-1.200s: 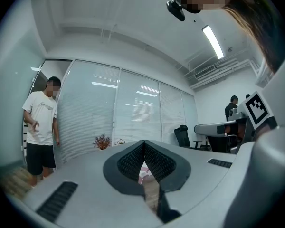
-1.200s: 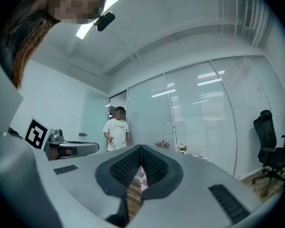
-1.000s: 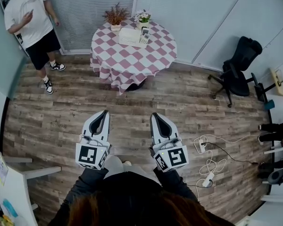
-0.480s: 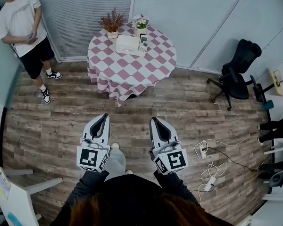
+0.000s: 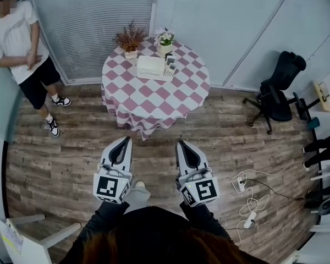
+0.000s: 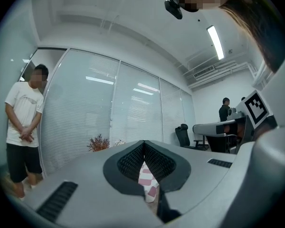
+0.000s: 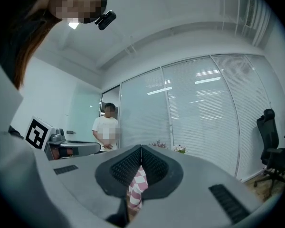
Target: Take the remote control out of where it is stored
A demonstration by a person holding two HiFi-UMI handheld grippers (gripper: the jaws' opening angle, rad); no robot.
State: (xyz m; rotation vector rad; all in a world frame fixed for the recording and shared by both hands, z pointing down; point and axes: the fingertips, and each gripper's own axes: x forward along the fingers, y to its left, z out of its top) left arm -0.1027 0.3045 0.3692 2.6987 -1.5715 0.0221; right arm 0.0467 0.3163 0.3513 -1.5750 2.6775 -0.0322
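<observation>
From here the remote control (image 5: 169, 66) is only a small dark-and-grey shape at the far side of the round checked bench (image 5: 154, 99), pressed against the right end of a white box (image 5: 150, 66). It is too small for me to read its face. It looks to stand on end with its long axis upright, though I cannot be sure. At the lower left a white chair (image 5: 27, 240) is cut off by the frame, and my own head and shoulders hide the floor below the tools. A person (image 5: 19, 45) in a white T-shirt stands well left of the bench with hands clasped. A dried plant (image 5: 130, 39) and a pot of white flowers (image 5: 165, 42) sit behind the box. A black office chair (image 5: 276, 89) is far to the right, and cables with a power strip (image 5: 247, 202) lie on the floor. The left tool (image 5: 125, 141) and the right tool (image 5: 180, 143) are side by side, both short of the bench and aimed at it. Each has its jaws closed tip to tip with nothing gripped, only checked cloth showing through the slot behind the tips.
</observation>
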